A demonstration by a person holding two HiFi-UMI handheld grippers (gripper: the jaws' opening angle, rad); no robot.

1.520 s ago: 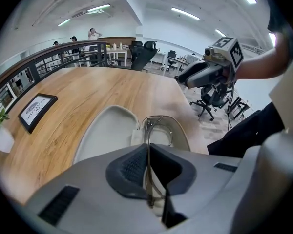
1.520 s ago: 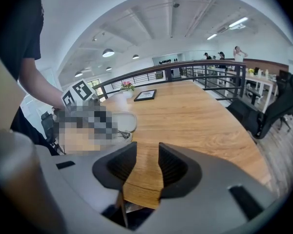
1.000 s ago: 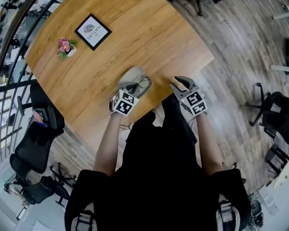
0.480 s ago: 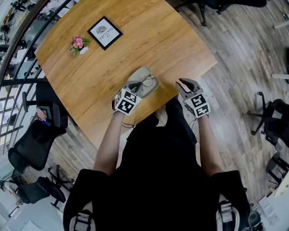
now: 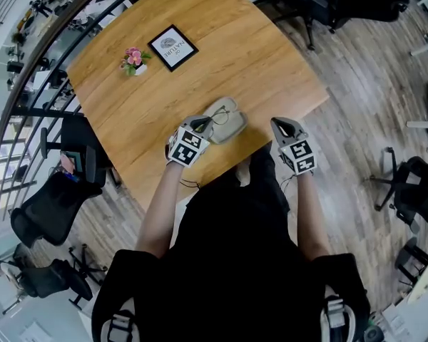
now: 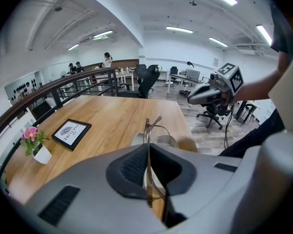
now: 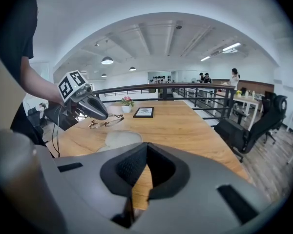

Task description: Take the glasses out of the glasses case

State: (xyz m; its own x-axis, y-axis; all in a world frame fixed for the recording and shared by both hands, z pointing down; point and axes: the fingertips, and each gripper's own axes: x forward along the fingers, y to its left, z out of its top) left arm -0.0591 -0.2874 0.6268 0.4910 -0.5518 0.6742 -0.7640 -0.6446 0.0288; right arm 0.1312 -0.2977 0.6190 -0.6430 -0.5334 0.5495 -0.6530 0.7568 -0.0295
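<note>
Now that the glasses (image 6: 147, 130) hang clear of the case, the job looks all but done.
The left gripper (image 6: 148, 169) has its jaws pinched tight on the frame, lenses poking out past the tips. The open glasses case (image 5: 230, 120) lies empty on the worktop (image 5: 221, 41), just below and beyond those jaws. Off to the side, the right gripper (image 7: 139, 179) has its jaws closed on nothing. What's left, I reckon, is setting the glasses down.

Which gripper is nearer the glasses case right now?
Left. The left gripper holds the glasses right at the glasses case; the right gripper, shut and empty, hangs apart, off to its right.
</note>
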